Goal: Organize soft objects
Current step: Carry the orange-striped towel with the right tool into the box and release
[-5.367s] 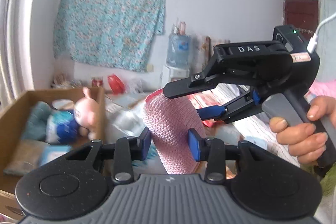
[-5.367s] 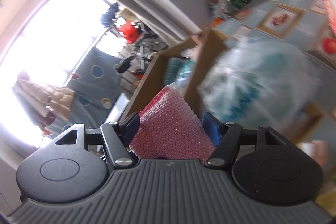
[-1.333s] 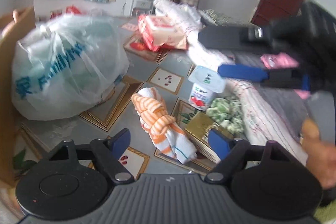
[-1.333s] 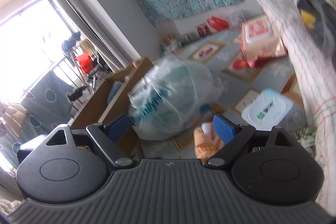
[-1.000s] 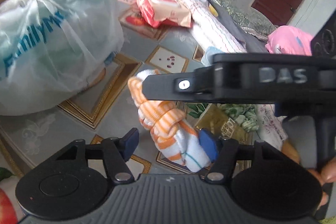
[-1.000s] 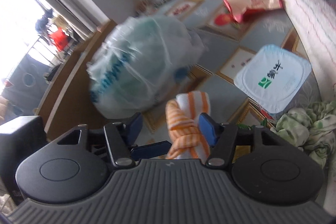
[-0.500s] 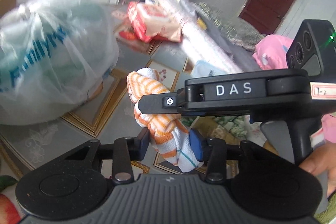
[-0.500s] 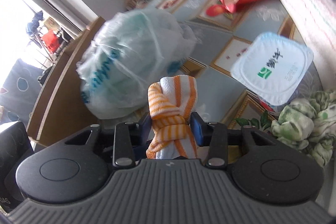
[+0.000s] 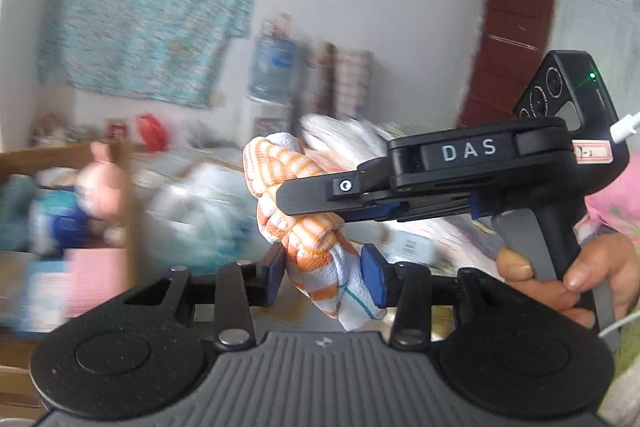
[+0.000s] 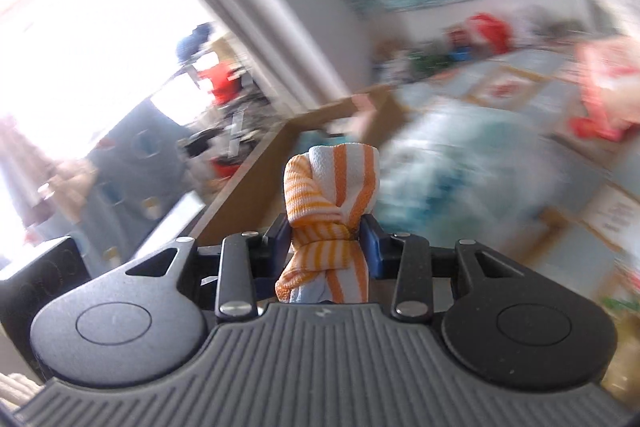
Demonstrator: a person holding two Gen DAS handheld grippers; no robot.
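Observation:
An orange-and-white striped knotted towel (image 9: 308, 223) is held in the air by both grippers. My left gripper (image 9: 322, 275) is shut on its lower part. My right gripper (image 10: 326, 247) is shut on the same towel (image 10: 332, 195); in the left wrist view it comes in from the right (image 9: 320, 195) and clamps the towel's middle. A cardboard box (image 9: 124, 195) at the left holds a pink pig plush (image 9: 102, 187), a blue-and-white soft item and a pink cloth (image 9: 94, 281). The views are blurred.
A white plastic bag (image 9: 204, 215) with blue print lies on the floor beside the box; it also shows in the right wrist view (image 10: 460, 179). A red-and-white wipes pack (image 10: 604, 95) lies further right. A water dispenser (image 9: 272, 75) stands at the far wall.
Both grippers closed on the striped towel on the floor and lifted it. They have swung it up and left toward the cardboard box. The pink knit cloth held earlier now lies in the box.

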